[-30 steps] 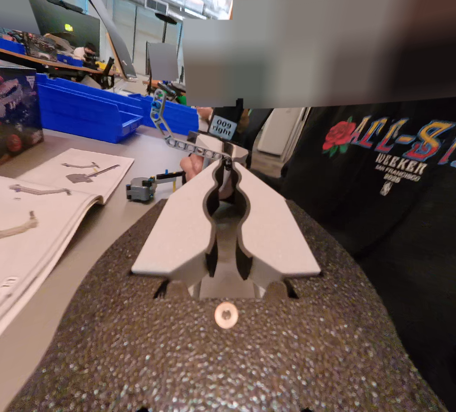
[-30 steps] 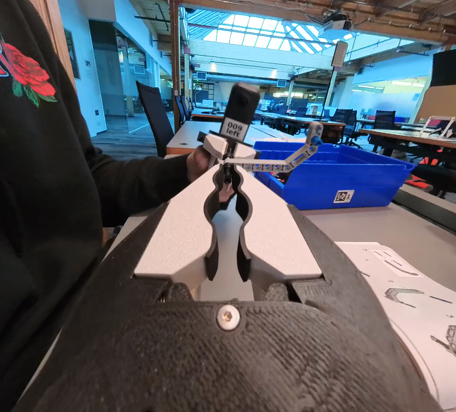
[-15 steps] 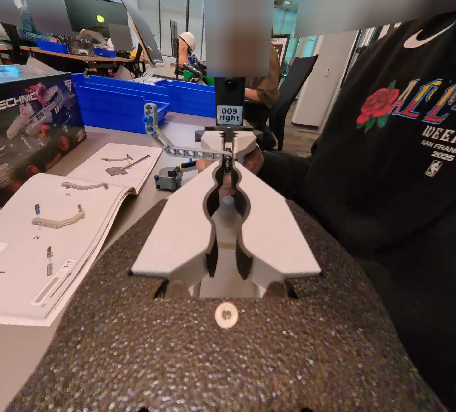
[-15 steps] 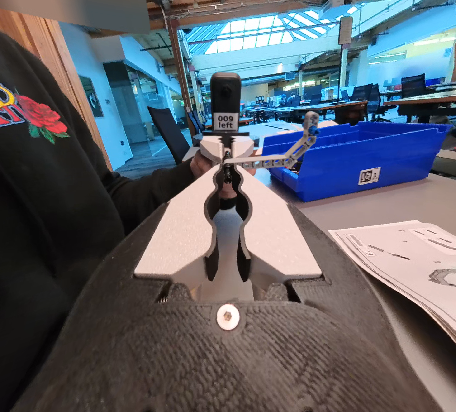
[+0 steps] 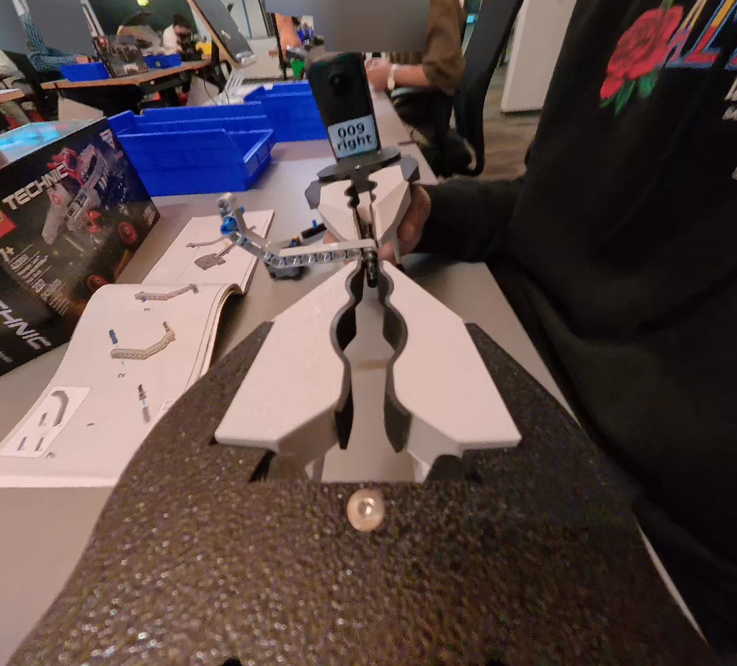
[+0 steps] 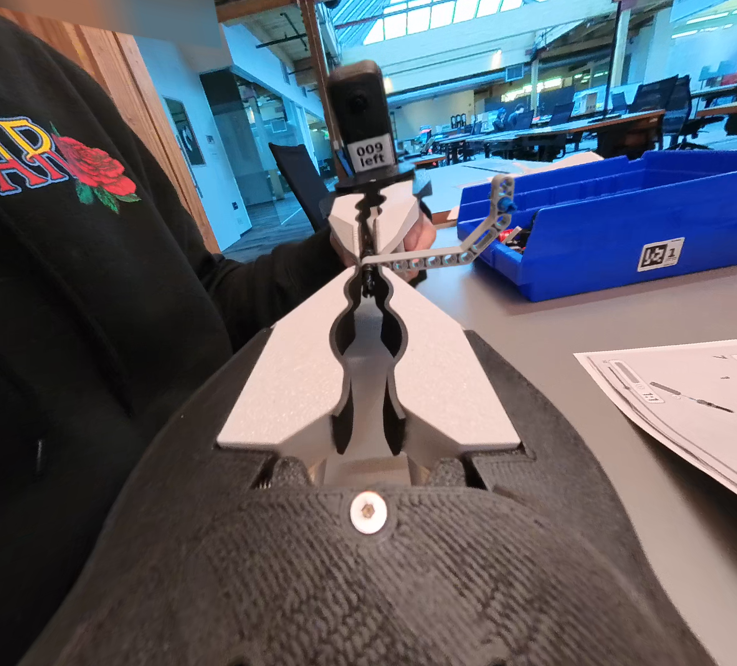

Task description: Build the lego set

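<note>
A grey angled Technic beam (image 5: 303,257) with a blue pin (image 5: 228,225) near its far bent end is held in the air between my two grippers, which face each other tip to tip. A black axle (image 5: 371,271) passes through the beam's near end. My left gripper (image 5: 370,276) is shut on one end of the axle. My right gripper (image 6: 367,279) is shut on the other end. The beam also shows in the right wrist view (image 6: 442,257), reaching right toward a blue bin. Each view shows the other gripper right behind the beam, the right one (image 5: 365,226) and the left one (image 6: 366,238).
An open instruction booklet (image 5: 159,331) and the set's box (image 5: 60,232) lie left on the grey table (image 5: 450,295). A small grey sub-assembly (image 5: 285,272) sits below the beam. Blue bins (image 5: 191,156) (image 6: 598,232) stand behind. A person's black sweater (image 5: 618,247) is close by. The grippers are tip to tip, or close to it.
Both grippers have come down closer to the table and tilted, still joined at the axle. The beam stays held, and the booklet and box now show more fully.
</note>
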A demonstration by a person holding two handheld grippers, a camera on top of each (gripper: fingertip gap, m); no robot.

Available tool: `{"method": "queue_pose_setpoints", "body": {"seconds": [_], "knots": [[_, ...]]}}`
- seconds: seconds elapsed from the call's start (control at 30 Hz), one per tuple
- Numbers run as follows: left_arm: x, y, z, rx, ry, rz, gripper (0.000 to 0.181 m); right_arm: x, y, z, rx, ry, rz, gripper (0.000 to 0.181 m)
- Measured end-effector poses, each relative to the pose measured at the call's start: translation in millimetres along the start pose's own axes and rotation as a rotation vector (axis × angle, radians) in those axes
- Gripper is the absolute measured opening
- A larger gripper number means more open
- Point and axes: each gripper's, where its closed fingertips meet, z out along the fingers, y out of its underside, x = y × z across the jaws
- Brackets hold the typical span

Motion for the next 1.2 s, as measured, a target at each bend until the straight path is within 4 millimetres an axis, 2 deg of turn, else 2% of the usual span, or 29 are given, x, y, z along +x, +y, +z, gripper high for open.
{"method": "queue_pose_setpoints", "body": {"seconds": [0.1, 0.43, 0.77, 0.9, 1.07, 1.13, 1.2], "knots": [[0, 9, -2, -0.095, -0.020, 0.051, 0.003, 2, 8, 2, -0.044, 0.011, 0.010, 0.004], [13, 21, -3, -0.132, 0.081, 0.028, 0.003, -5, 24, 4, -0.128, -0.063, 0.115, 0.003], [6, 21, -1, -0.094, 0.056, 0.004, 0.004, 1, 22, 3, -0.111, -0.028, 0.118, 0.003], [2, 12, -1, -0.037, 0.027, -0.001, 0.003, 1, 13, 3, -0.070, -0.008, 0.062, 0.003], [2, 11, -2, -0.033, 0.025, 0.001, 0.004, 2, 14, 4, -0.092, 0.016, -0.006, 0.004], [8, 6, 3, -0.006, 0.067, -0.013, 0.003, -2, 27, 8, -0.167, -0.004, -0.009, 0.003], [21, 19, 23, -0.117, 0.121, 0.032, 0.004, -13, 53, 20, -0.330, -0.042, -0.127, 0.000]]}}
